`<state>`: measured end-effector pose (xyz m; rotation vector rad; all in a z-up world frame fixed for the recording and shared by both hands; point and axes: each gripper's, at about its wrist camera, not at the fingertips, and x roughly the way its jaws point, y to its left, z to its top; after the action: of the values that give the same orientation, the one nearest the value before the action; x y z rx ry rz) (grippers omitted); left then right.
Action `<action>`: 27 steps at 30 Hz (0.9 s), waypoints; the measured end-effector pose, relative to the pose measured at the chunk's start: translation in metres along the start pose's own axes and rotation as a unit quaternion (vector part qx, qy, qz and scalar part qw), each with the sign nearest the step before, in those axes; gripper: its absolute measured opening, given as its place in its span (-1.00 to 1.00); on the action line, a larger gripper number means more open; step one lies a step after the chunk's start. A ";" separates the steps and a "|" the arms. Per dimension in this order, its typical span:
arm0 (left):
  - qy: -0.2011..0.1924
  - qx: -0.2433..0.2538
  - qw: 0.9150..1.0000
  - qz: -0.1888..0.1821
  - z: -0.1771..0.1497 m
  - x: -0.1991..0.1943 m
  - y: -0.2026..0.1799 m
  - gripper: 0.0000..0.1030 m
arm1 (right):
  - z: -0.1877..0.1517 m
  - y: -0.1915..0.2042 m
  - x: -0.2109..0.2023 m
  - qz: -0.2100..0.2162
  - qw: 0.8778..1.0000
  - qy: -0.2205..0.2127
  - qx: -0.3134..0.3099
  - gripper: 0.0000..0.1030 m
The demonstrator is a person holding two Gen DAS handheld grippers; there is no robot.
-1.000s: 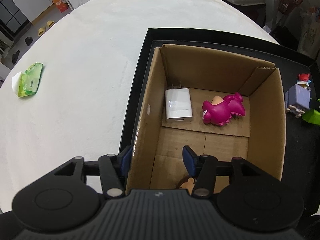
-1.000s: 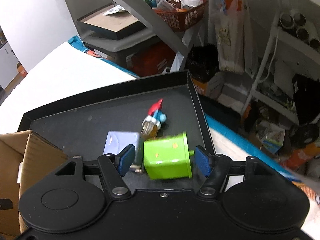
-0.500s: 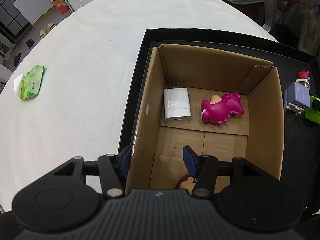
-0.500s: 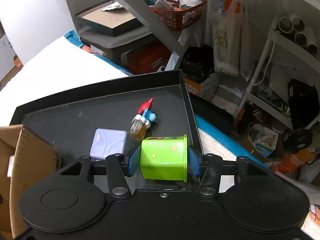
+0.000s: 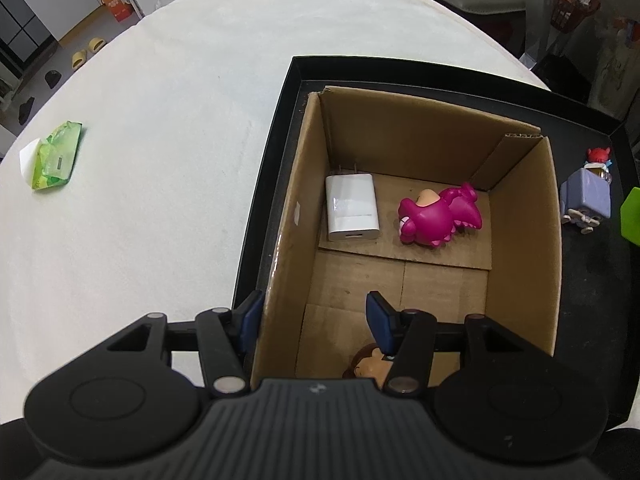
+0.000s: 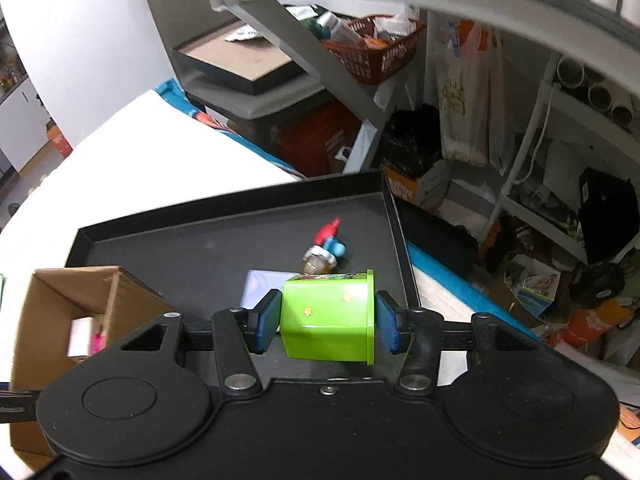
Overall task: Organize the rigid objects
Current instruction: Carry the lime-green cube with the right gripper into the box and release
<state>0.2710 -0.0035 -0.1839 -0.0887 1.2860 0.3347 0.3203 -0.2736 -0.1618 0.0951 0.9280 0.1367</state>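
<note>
On my left wrist camera, a green packet [image 5: 54, 156] lies far out on the white table [image 5: 160, 120]. My left gripper [image 5: 314, 318] hangs over the near-left corner of the cardboard box [image 5: 520, 240], jaws spread, one finger outside the wall and one inside, gripping nothing. In the box lie a white charger [image 5: 351, 207], a pink toy [image 5: 438, 216] and a brown figure [image 5: 370, 364]. The box stands in the black tray [image 5: 276, 152]. To the right, my right gripper [image 6: 328, 318] points level over the tray, clamped on a green cup [image 6: 330, 316] lying sideways, above a lilac block [image 6: 260, 290] and a small red-and-blue figure [image 6: 326, 246].
</note>
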 end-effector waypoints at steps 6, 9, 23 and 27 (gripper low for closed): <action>0.000 -0.008 1.000 -0.021 0.000 -0.002 0.007 0.05 | 0.000 0.013 -0.019 0.000 1.000 -0.006 0.004 -0.05; 0.002 -0.012 0.999 -0.030 0.000 -0.002 0.011 0.05 | 0.001 0.019 -0.026 0.004 1.000 -0.009 0.008 -0.05; -0.008 -0.025 0.998 -0.057 -0.008 -0.010 0.032 0.05 | -0.008 0.062 -0.053 0.020 0.999 -0.025 -0.007 -0.05; -0.011 -0.028 0.998 -0.063 -0.010 -0.011 0.036 0.05 | -0.010 0.072 -0.057 0.021 0.999 -0.026 -0.014 -0.05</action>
<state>0.2486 0.0265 -0.1722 -0.2124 1.2438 0.2634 0.2736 -0.2109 -0.1125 0.0920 0.8728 0.1858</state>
